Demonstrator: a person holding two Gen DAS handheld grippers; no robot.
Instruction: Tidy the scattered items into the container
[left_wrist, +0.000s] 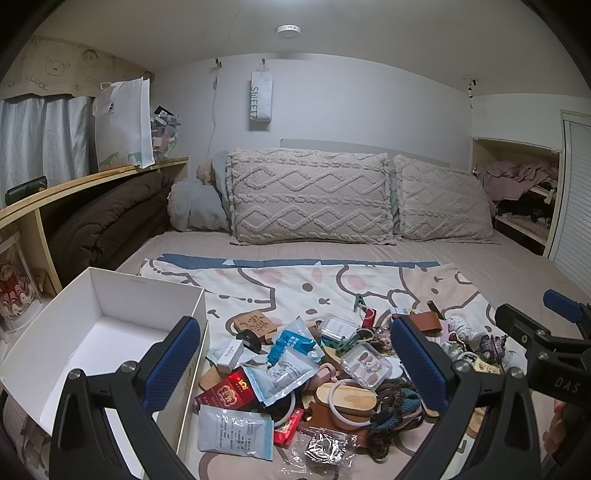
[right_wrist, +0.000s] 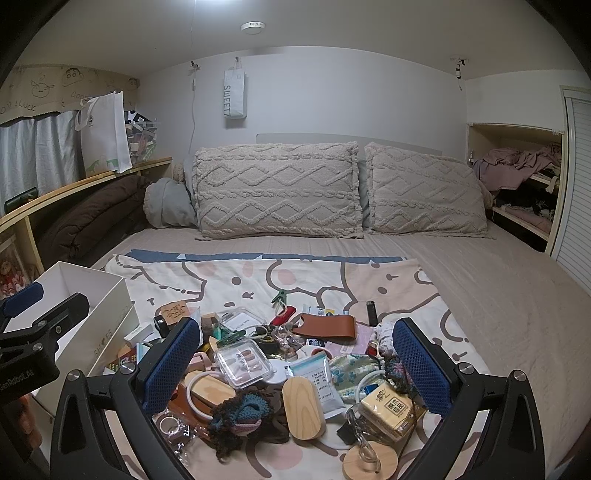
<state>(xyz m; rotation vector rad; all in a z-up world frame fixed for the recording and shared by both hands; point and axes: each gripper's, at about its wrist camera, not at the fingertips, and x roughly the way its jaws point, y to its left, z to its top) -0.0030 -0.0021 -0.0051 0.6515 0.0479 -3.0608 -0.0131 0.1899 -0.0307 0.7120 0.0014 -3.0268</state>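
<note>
Readable text first. A white paper bag (left_wrist: 260, 99) hangs on the back wall, printed "SWEET" vertically. The valance (left_wrist: 55, 74) over the curtain at the left carries doodled faces and "GOOD LUCK". The white box (right_wrist: 92, 295) has "SHOES" on its side wall in the right wrist view. The body of the right gripper shows "DAS" in the left wrist view. Chinese characters appear on a red cigarette pack (left_wrist: 227, 393) and on a yellow tissue pack (right_wrist: 388, 406); the small print on the white sachets (left_wrist: 236, 430) is not legible.

Surface: a bed, with a cartoon-print cloth (left_wrist: 295, 280) spread across its near half. The white box sits open and empty on the cloth's left edge. The scattered items (left_wrist: 332, 362) lie in one heap just right of the box, at the cloth's near edge: sachets, wooden ovals, white rings, a clear nail case, a brown leather piece, knitted bits, clips, a black lighter (right_wrist: 372, 312).

Room: two cable-knit pillows (left_wrist: 310, 195) at the headboard, a wooden shelf along the left edge, an open closet at the right, a ceiling lamp.

Left gripper (left_wrist: 295, 365): jaws wide apart, nothing between the pads, above the heap beside the box. Right gripper (right_wrist: 295, 365): jaws wide apart, empty, above the heap's right part.
</note>
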